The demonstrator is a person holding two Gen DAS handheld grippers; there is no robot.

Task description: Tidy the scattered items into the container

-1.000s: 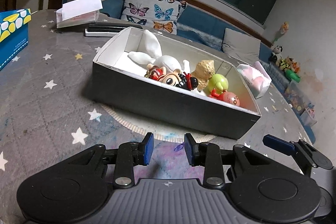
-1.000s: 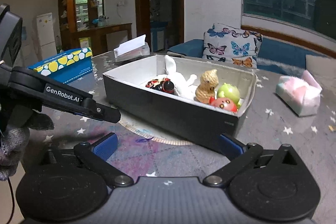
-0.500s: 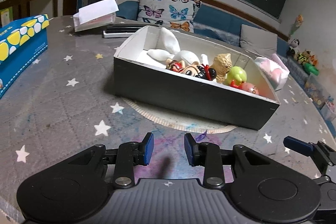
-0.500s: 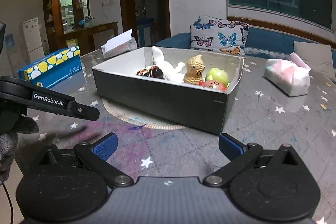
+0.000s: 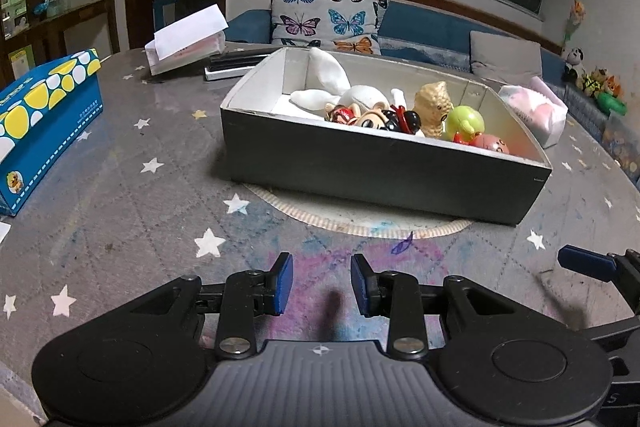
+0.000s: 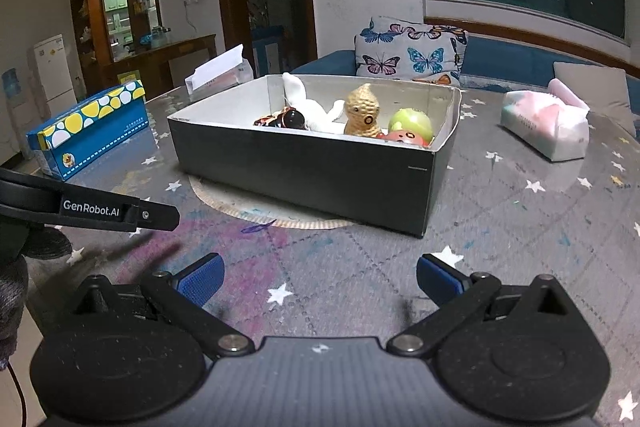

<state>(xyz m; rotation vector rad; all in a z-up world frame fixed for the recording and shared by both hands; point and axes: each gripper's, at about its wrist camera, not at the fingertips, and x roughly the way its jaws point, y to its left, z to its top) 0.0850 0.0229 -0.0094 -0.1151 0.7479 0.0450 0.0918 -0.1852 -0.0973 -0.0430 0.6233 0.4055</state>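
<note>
A dark grey open box point(image 5: 372, 169) point(image 6: 304, 167) stands on a round mat in the middle of the table. Inside lie several toys: a white plush rabbit point(image 5: 340, 89), a tan peanut figure point(image 5: 432, 107) point(image 6: 362, 111), a green ball toy point(image 5: 464, 121) point(image 6: 410, 121), a red round toy point(image 5: 490, 143) and small cartoon figures point(image 5: 384, 119). My left gripper point(image 5: 321, 283) is empty, its jaws a narrow gap apart, low near the table's front edge. My right gripper point(image 6: 318, 277) is wide open and empty, also short of the box.
A blue spotted tissue box point(image 5: 40, 119) point(image 6: 92, 131) lies at the left. A pink-white tissue pack point(image 5: 536, 115) point(image 6: 548, 127) sits right of the box. A white paper-topped box point(image 5: 188, 39) and a dark flat case point(image 5: 236, 61) lie behind.
Both grippers have pulled back from the box and lowered toward the table's front edge; the box looks farther and flatter. Jaw openings are unchanged.
</note>
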